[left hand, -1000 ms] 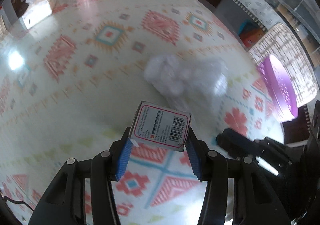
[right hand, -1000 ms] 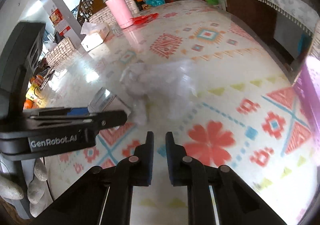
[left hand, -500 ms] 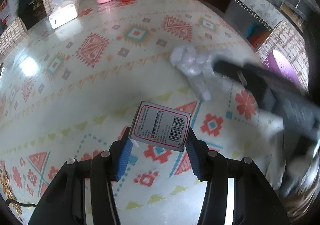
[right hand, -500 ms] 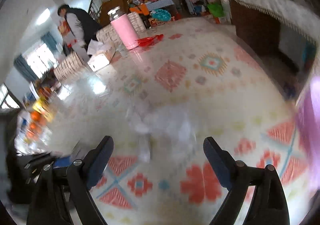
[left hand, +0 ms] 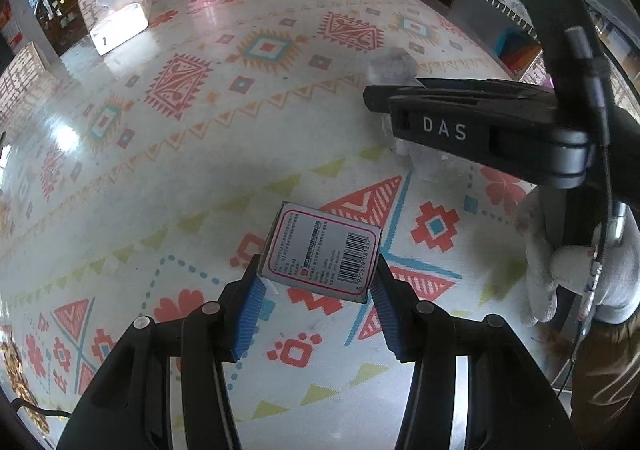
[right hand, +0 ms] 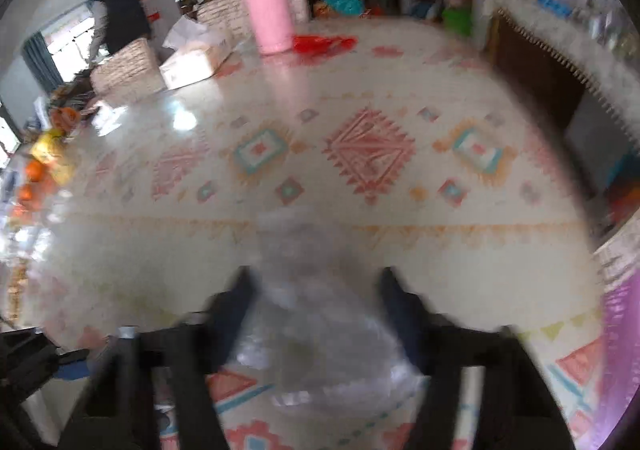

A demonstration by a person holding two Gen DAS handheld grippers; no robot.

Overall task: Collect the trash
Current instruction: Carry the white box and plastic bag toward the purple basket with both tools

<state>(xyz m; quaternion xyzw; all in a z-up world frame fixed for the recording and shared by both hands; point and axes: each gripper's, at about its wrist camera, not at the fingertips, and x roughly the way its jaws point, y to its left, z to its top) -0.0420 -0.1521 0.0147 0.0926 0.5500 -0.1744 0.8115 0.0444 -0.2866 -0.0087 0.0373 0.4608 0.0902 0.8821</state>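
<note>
The left gripper (left hand: 318, 290) had a matte black frame with two linkage arms per side, each joint fitted with a round silver screw head. Its fingers (left hand: 249, 314) carried ribbed blue pads on the inner faces. The right gripper (left hand: 472, 122) was likewise black, with long flat fingers and the white lettering "DAS" printed on the side of the body. A thin grey cable ran down along its black upright handle, and a green indicator light showed above it. The right hand (left hand: 580, 282) wore a white knitted glove; a tan sleeve showed below it. In the right wrist view, the right gripper (right hand: 316, 310) appeared black and blurred.
</note>
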